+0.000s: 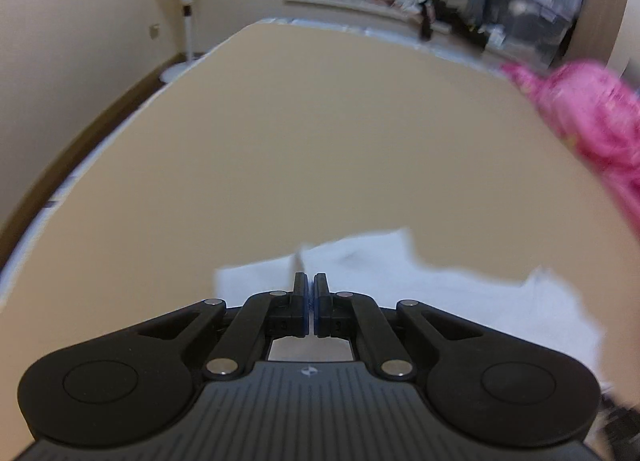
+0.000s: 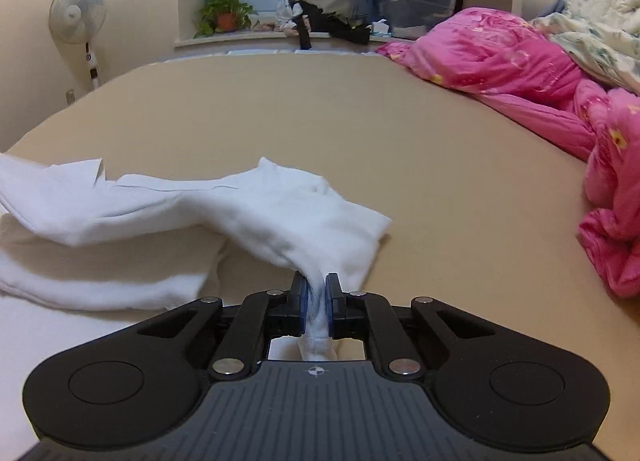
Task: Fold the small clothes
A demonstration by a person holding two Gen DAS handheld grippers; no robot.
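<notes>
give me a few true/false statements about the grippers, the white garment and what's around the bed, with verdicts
1. The right gripper pinches a bunched fold of the white cotton garment. True.
2. The left gripper stands wide open. False: its jaws are shut, and no cloth shows between them.
3. A pink flowered quilt lies on the tan bed sheet, to the right of the garment. True.
4. The garment lies flat. False: part of it is lifted off the sheet in a draped fold.
5. A potted green plant sits on the window ledge. True.
6. The white pedestal fan stands on the bed. False: it stands beside the wall.
</notes>
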